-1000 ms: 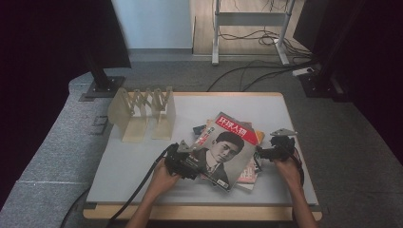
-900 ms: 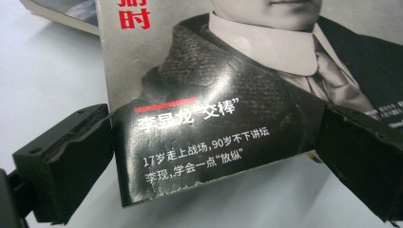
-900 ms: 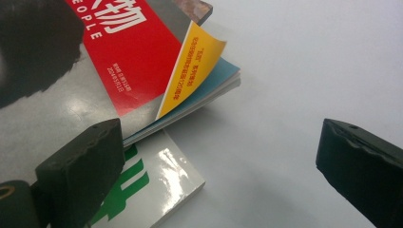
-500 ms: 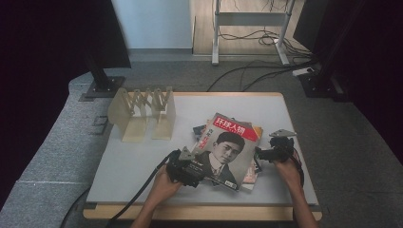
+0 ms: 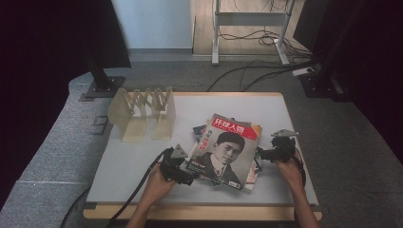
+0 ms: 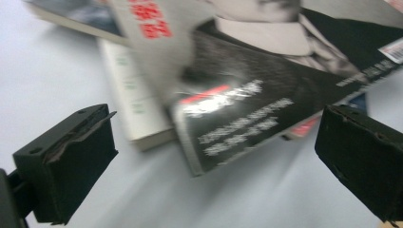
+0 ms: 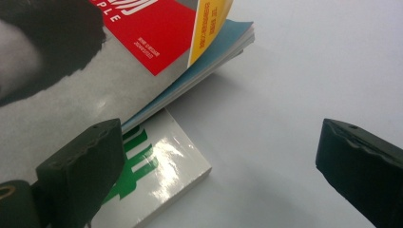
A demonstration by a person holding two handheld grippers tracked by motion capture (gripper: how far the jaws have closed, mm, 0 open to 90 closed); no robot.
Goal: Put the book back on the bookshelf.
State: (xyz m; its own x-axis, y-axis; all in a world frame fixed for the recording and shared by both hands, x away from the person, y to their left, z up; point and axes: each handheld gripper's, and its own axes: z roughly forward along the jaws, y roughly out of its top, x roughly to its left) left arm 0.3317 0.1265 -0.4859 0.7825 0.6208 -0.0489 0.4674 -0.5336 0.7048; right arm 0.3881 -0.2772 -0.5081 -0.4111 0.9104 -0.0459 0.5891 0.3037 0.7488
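- The glossy magazine with a black-and-white portrait and red title (image 5: 223, 152) lies on top of a small stack of books and magazines (image 5: 254, 166) on the pale grey table top (image 5: 133, 161), right of centre.
- In the high view, a tan wooden folding rack (image 5: 142, 111) stands at the table's far left.
- The left gripper (image 6: 214, 161) view brings the cover's near corner up close, blurred, between jaws spread wide and touching nothing.
- The right gripper (image 7: 214, 166) view shows a white book with green lettering (image 7: 152, 180) under the magazine's edge; its jaws are wide apart too.
- Both hands rest low at the stack's sides, left hand (image 5: 159, 183) and right hand (image 5: 289, 167).
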